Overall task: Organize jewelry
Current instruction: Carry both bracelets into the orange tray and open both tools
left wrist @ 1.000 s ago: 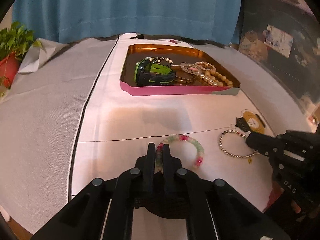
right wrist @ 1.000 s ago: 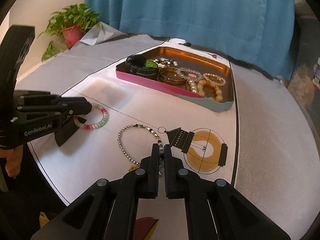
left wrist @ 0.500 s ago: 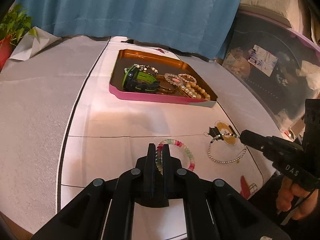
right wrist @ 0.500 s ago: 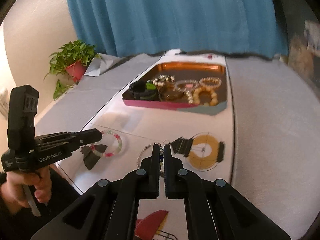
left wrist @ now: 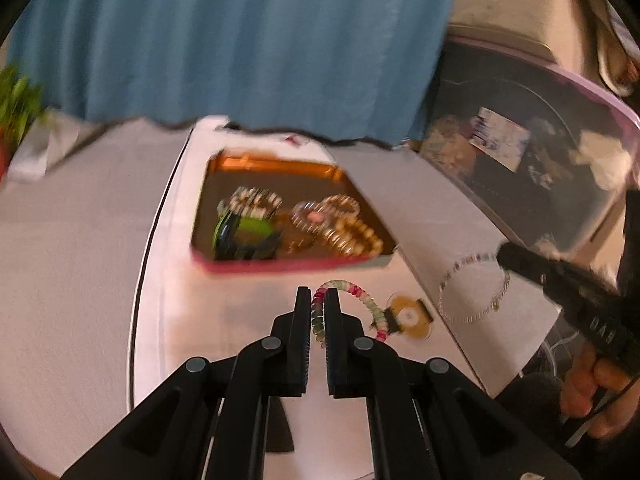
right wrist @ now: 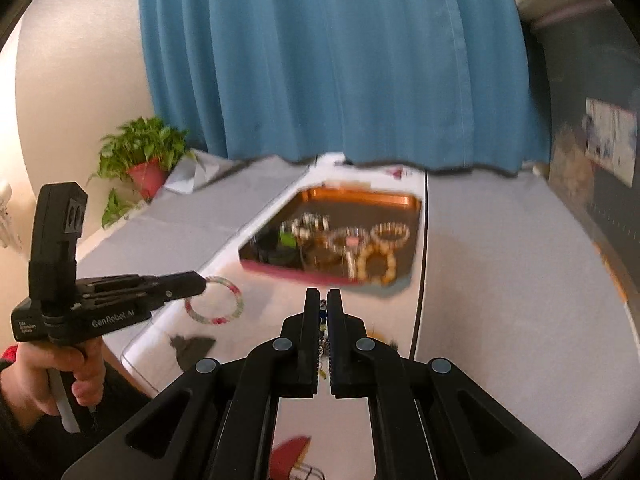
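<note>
Right wrist: tray (right wrist: 416,216) (bracelets inside), blue curtain (right wrist: 340,60), potted plant (right wrist: 142,160)

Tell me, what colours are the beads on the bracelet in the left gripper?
Pink, pale green and white beads, clearest in the left wrist view.

A lived-in room of a home, probably a bedroom or sitting room. A long blue curtain (right wrist: 340,64) hangs at twelve o'clock behind a table under a pale cloth (right wrist: 512,264). At ten o'clock a leafy potted plant (right wrist: 140,156) stands against a cream wall (right wrist: 80,64). A tray (right wrist: 416,204) of bracelets sits mid-table. At two o'clock lies blurred household clutter (left wrist: 520,152), seemingly under clear plastic.
</note>
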`<state>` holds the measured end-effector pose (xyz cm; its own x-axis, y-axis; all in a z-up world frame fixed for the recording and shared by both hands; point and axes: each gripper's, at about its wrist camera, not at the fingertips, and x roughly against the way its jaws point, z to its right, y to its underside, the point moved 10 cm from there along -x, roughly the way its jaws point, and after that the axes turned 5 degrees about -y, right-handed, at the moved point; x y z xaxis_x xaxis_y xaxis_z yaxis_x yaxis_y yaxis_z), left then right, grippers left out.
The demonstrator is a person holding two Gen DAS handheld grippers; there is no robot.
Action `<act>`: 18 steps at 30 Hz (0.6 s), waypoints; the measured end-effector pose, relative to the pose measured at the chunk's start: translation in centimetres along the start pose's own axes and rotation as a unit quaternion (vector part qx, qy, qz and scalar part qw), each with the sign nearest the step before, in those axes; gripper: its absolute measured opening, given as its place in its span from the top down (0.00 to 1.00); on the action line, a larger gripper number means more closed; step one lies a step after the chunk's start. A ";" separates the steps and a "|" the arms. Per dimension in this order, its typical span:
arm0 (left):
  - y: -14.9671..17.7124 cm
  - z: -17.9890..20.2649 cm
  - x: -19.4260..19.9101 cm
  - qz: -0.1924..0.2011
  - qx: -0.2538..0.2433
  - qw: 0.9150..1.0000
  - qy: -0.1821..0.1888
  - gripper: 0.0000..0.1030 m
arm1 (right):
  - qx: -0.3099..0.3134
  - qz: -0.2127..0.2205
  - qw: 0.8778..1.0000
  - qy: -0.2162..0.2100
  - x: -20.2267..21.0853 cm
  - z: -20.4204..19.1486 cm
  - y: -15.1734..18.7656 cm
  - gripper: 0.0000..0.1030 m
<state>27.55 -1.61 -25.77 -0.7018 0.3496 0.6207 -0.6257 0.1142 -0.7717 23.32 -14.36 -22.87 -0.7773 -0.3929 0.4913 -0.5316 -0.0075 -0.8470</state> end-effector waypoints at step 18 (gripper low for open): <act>-15.3 3.1 0.4 0.105 -0.072 0.991 -0.050 0.96 | 0.082 0.111 0.990 0.002 -0.1 -0.9 -15.7 0.97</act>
<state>35.79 -6.13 -13.28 -0.8463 0.2858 0.4497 -0.4126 0.1825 -0.8925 31.41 -13.43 -9.45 -0.8703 -0.3989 0.2889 -0.2849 -0.0706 -0.9559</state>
